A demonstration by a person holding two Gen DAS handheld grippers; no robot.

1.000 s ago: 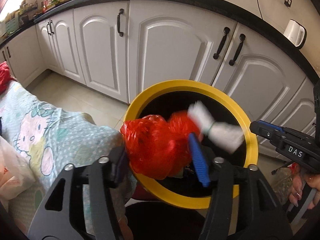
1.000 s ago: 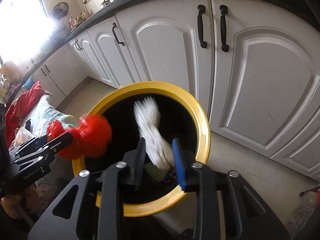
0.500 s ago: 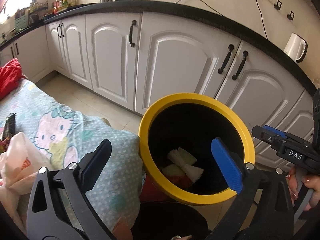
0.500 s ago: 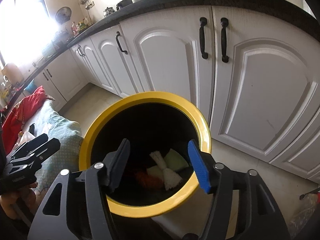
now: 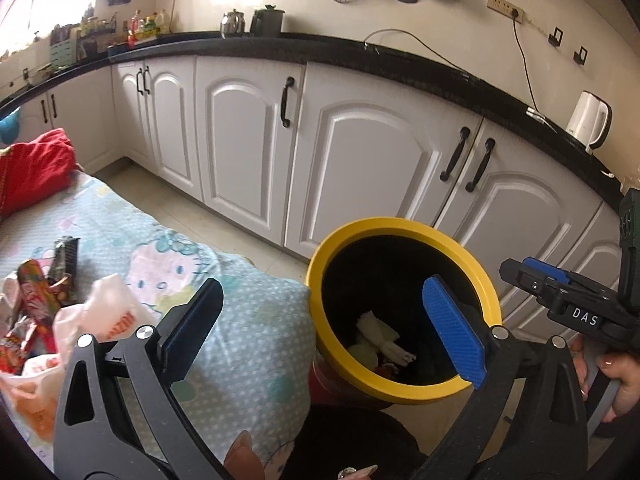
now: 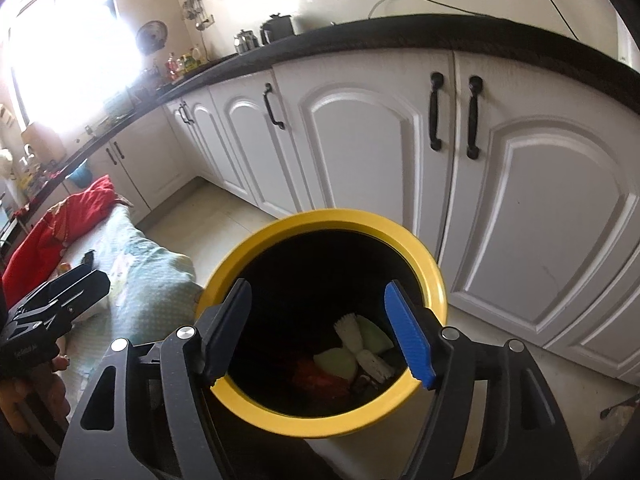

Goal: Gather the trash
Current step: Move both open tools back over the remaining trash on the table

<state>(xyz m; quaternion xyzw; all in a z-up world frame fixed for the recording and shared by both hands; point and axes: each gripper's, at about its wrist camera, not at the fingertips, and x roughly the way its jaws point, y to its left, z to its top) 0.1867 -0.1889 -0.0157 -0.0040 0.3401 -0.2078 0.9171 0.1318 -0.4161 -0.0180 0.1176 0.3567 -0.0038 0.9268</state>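
both tongs, the left gripper [image 5: 320, 320] and right gripper [image 6: 324, 328], hang wide and empty over the yellow-rimmed bin [image 6: 434, 280] at lower centre, jaws having just been opening. the dropped trash [image 6: 352, 356] lies inside; more wrappers [image 5: 36, 312] wait lower left on the bed [image 5: 248, 340].

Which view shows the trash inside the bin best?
The right wrist view: it looks down into the bin, showing the white, green and red trash. The left wrist view sees only some pieces, partly behind the rim.
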